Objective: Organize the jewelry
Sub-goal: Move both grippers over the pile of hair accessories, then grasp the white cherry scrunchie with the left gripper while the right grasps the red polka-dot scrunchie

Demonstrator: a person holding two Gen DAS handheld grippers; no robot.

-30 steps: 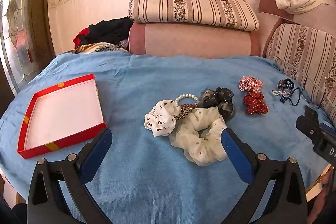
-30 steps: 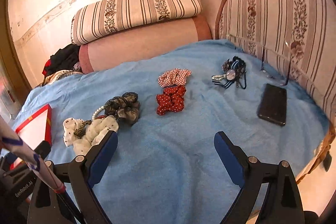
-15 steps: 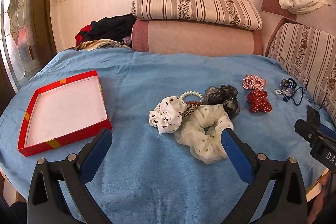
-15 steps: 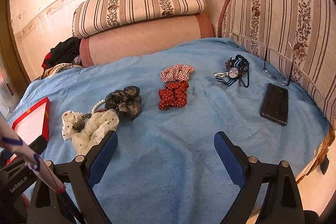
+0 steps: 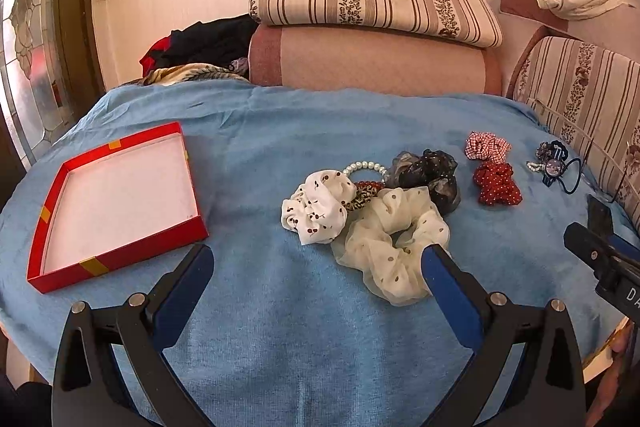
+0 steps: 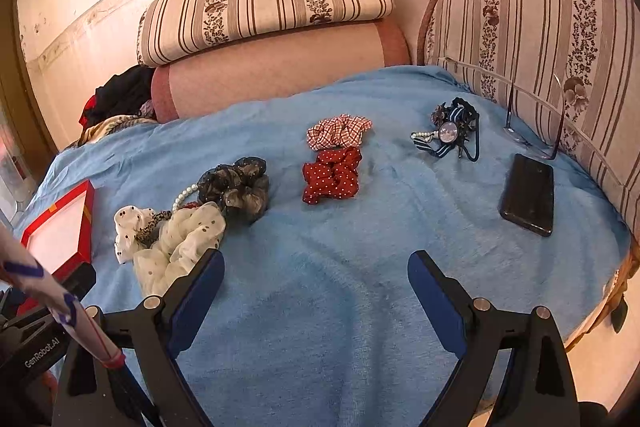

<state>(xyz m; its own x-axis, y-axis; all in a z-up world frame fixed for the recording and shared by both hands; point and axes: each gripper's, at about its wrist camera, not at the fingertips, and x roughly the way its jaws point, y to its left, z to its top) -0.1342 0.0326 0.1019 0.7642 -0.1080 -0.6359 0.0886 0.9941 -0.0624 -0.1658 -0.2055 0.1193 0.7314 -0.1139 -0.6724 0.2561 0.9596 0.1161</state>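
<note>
Blue terry cloth (image 5: 280, 131) covers the round table, striped cushions behind. Left gripper (image 5: 316, 263): jaws wide apart, holding nothing; the right blue pad (image 5: 444, 287) overlaps the edge of the cream polka-dot chiffon scrunchie (image 5: 394, 239), contact can't be confirmed. Right gripper (image 6: 316, 275): jaws wide apart, empty, over bare cloth. Shallow red cardboard box with white floor (image 5: 116, 199) at 9 o'clock in the left view. Scrunchie pile with a white pearl bracelet (image 5: 366, 167) at centre, red dotted scrunchie (image 6: 332, 175) at 12 in the right view, black phone (image 6: 528, 193) at 2.
</note>
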